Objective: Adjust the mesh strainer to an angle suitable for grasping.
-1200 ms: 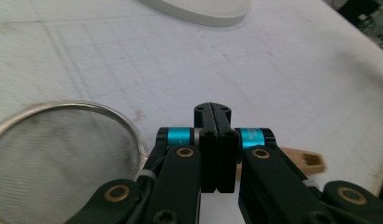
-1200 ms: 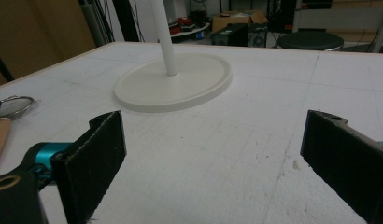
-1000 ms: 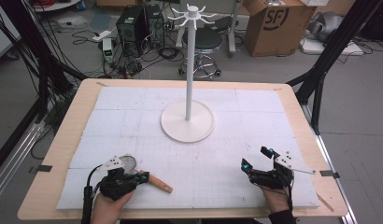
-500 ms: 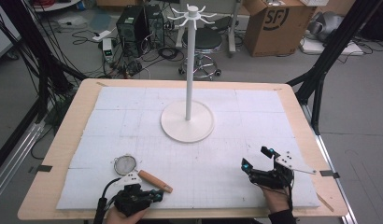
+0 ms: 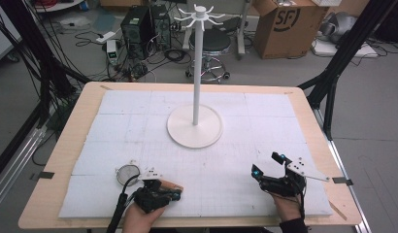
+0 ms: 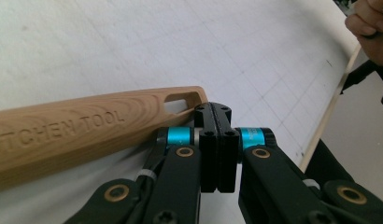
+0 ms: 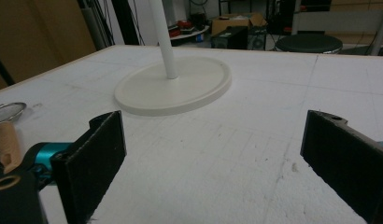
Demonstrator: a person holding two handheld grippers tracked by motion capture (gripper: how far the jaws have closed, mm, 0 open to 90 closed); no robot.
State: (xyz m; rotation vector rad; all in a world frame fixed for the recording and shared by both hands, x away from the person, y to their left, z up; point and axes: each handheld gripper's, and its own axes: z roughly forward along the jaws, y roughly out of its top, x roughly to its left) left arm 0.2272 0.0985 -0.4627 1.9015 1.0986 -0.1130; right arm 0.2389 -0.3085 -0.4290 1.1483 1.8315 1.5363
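Left gripper (image 6: 216, 109), jaws pressed together and empty, sits at the slotted tip of the wooden strainer handle (image 6: 87, 126) lying on the worktop (image 5: 284, 116); right gripper (image 7: 213, 163) jaws gape wide

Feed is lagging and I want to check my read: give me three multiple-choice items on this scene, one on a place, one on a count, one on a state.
1. Where does the strainer lie?
A. beside the left gripper
B. at the far side
C. at the far right
2. How many stands are on the table?
A. one
B. two
C. three
3. How do the right gripper's jaws stand?
A. shut on the handle
B. shut, empty
C. open, empty

Answers: 1 A, its wooden handle ends at that gripper's shut jaws; 2 A, a single white pole on a round base; 3 C, bare mat shows between the pads.
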